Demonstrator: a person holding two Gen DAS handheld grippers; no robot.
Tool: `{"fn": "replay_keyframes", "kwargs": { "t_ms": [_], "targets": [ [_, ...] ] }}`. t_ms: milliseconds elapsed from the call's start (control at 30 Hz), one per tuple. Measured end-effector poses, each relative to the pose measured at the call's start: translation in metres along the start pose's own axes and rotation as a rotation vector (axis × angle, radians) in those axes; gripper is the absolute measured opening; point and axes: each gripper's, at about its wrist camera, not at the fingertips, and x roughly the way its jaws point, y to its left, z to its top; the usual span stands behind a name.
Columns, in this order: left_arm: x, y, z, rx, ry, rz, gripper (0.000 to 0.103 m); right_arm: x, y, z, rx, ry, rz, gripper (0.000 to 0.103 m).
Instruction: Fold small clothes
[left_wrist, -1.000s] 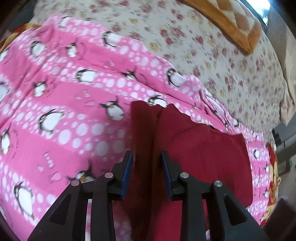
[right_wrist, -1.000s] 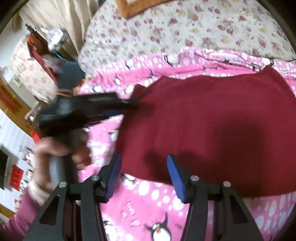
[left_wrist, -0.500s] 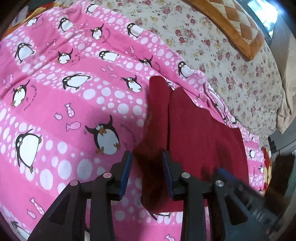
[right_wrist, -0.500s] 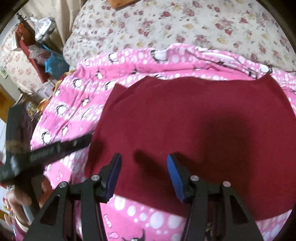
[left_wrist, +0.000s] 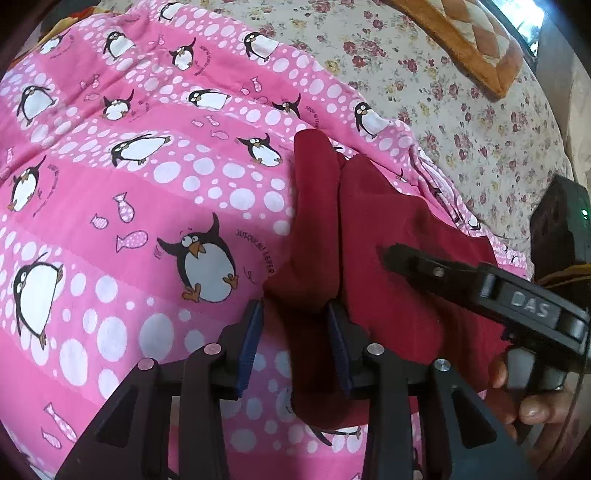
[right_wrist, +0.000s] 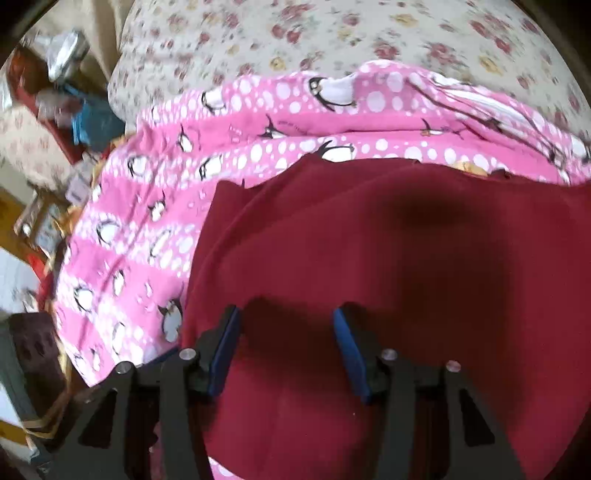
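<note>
A dark red cloth (left_wrist: 373, 236) lies on a pink penguin-print blanket (left_wrist: 147, 192). In the left wrist view my left gripper (left_wrist: 295, 328) is open, its jaws either side of a raised fold at the cloth's left edge, which hangs between the blue pads (left_wrist: 251, 336). The right gripper's fingers (left_wrist: 443, 273) reach in over the cloth from the right. In the right wrist view the red cloth (right_wrist: 388, 251) fills the middle, and my right gripper (right_wrist: 284, 339) is open just above it, holding nothing.
The pink blanket (right_wrist: 229, 155) lies on a cream floral bedsheet (left_wrist: 461, 110). An orange quilted pillow (left_wrist: 472, 40) sits at the far right. Cluttered furniture and boxes (right_wrist: 48, 110) stand beyond the bed's left edge in the right wrist view.
The right gripper has moved forward over the red cloth and now shows in the left wrist view. The left gripper stays at the raised fold, its jaws opened a little wider.
</note>
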Motion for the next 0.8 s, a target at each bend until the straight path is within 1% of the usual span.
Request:
{"fn": "replay_keyframes", "kwargs": {
  "t_ms": [100,133,167,200,267,333,400,500,567,633,667,767,800],
  "targets": [
    [0.000,-0.002,0.000,0.010,-0.005,0.015,0.016,-0.017,-0.009,-0.009,0.017,-0.022,0.005,0.055],
    [-0.002,-0.003,0.001,0.013,-0.011,0.012,0.016,-0.023,-0.011,-0.012,0.012,-0.028,-0.003,0.058],
    [-0.003,-0.003,0.001,0.011,-0.015,0.006,0.016,-0.030,-0.015,-0.017,0.004,-0.032,-0.015,0.062],
    [-0.004,-0.002,0.003,0.001,-0.022,-0.010,0.017,-0.039,-0.020,-0.023,-0.003,-0.037,-0.029,0.064],
    [-0.006,0.001,0.008,-0.035,-0.027,-0.051,0.024,-0.058,-0.033,-0.035,-0.010,-0.054,-0.055,0.065],
    [-0.006,0.003,0.015,-0.069,-0.033,-0.069,0.035,-0.073,-0.046,-0.041,-0.026,-0.071,-0.093,0.065],
    [-0.005,0.003,0.020,-0.087,-0.037,-0.066,0.041,-0.089,-0.059,-0.045,-0.061,-0.115,-0.148,0.065],
    [0.003,-0.001,0.028,-0.089,-0.021,-0.057,0.041,-0.104,-0.075,-0.044,-0.108,-0.176,-0.206,0.065],
    [0.009,-0.005,0.032,-0.082,-0.007,-0.046,0.041,-0.103,-0.083,-0.041,-0.119,-0.185,-0.226,0.058],
    [0.009,-0.011,0.035,-0.076,0.001,-0.039,0.041,-0.098,-0.094,-0.039,-0.093,-0.193,-0.214,0.054],
    [0.005,-0.013,0.037,-0.075,-0.001,-0.050,0.041,-0.095,-0.098,-0.039,-0.075,-0.195,-0.198,0.053],
    [-0.011,-0.016,0.042,-0.098,-0.048,-0.111,0.041,-0.087,-0.107,-0.039,-0.049,-0.218,-0.166,0.053],
    [-0.014,-0.018,0.044,-0.100,-0.056,-0.120,0.043,-0.084,-0.110,-0.039,-0.048,-0.223,-0.160,0.053]
  ]
}}
